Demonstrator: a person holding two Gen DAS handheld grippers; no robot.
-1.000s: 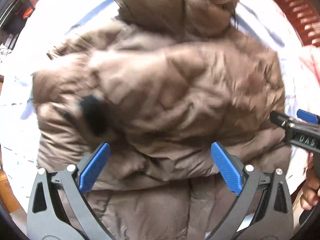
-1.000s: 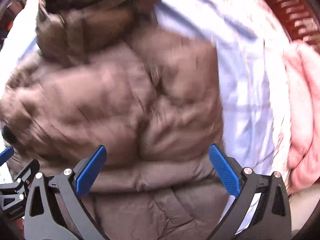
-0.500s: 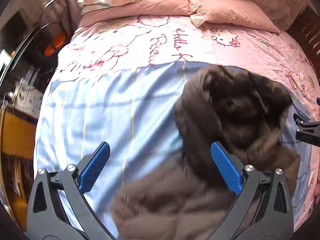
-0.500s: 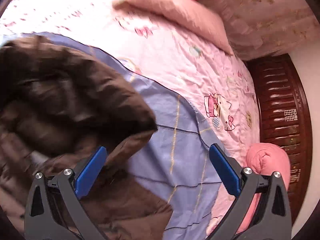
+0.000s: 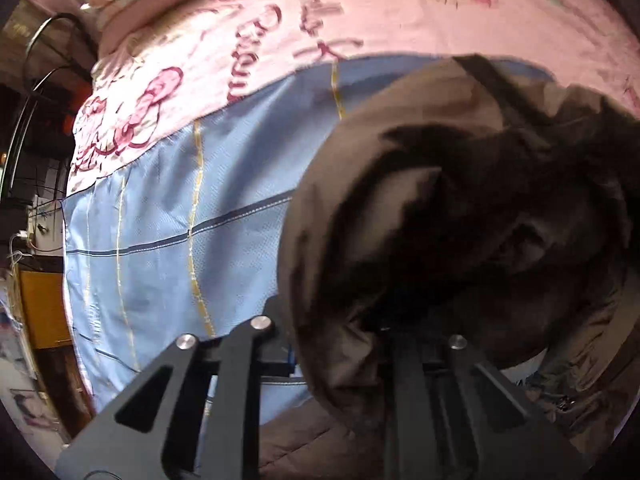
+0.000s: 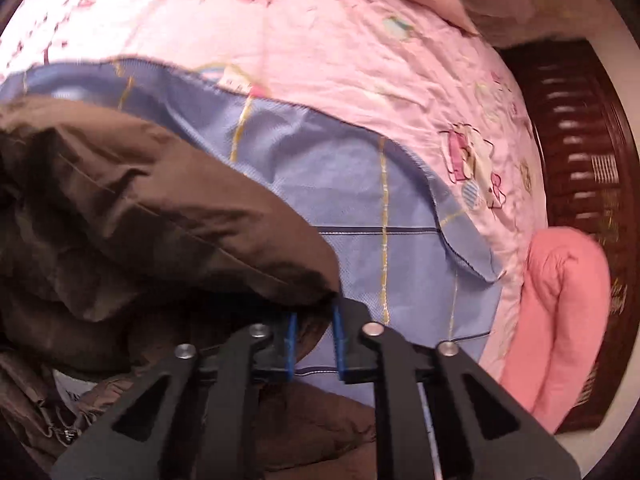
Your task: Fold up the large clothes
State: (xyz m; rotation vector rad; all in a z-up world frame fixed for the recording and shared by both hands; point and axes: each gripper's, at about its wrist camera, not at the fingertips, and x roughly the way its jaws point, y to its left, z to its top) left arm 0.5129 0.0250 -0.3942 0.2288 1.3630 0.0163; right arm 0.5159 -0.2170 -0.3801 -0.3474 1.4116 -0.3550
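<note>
A big brown padded jacket (image 5: 460,208) lies bunched on a blue cloth (image 5: 160,220) spread over the bed. In the left wrist view my left gripper (image 5: 336,356) is shut on a thick fold of the jacket; the fabric drapes over the fingers and hides the pads. In the right wrist view the same jacket (image 6: 140,208) fills the left side, and my right gripper (image 6: 314,340) is shut on its edge, with brown fabric squeezed between the blue pads (image 6: 291,340).
A pink printed bedsheet (image 5: 320,12) lies beyond the blue cloth (image 6: 380,208). A rolled pink blanket (image 6: 560,320) sits at the right by a dark wooden bed frame (image 6: 580,120). Furniture and a wire rack (image 5: 36,80) stand off the bed's left side.
Both grippers stood open a second ago above the spread jacket. They have since closed on the jacket's edge, one at each side, and the fabric is now lifted and bunched.
</note>
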